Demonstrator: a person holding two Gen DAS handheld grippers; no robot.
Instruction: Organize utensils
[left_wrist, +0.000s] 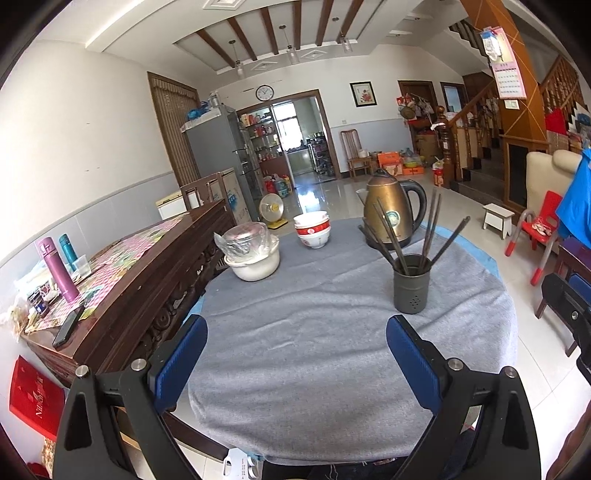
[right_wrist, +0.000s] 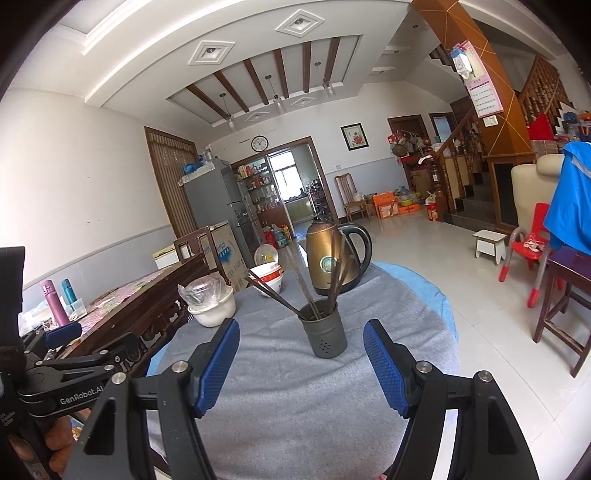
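A grey utensil holder (left_wrist: 412, 286) (right_wrist: 325, 328) stands upright on the round table's grey cloth (left_wrist: 314, 332). Several dark chopsticks (left_wrist: 430, 229) (right_wrist: 314, 284) lean out of it in different directions. My left gripper (left_wrist: 297, 343) hovers over the near part of the table, open, with nothing between its blue pads; the holder is ahead and to its right. My right gripper (right_wrist: 301, 350) is open too, and the holder stands just beyond its fingertips, centred between them. The left gripper (right_wrist: 62, 332) shows at the left edge of the right wrist view.
A bronze kettle (left_wrist: 391, 210) stands behind the holder. Stacked red-and-white bowls (left_wrist: 312, 229) and a white pot with a bagged lid (left_wrist: 251, 251) sit at the table's far left. A wooden sideboard (left_wrist: 147, 266) adjoins on the left. Red chairs (left_wrist: 535, 229) stand right.
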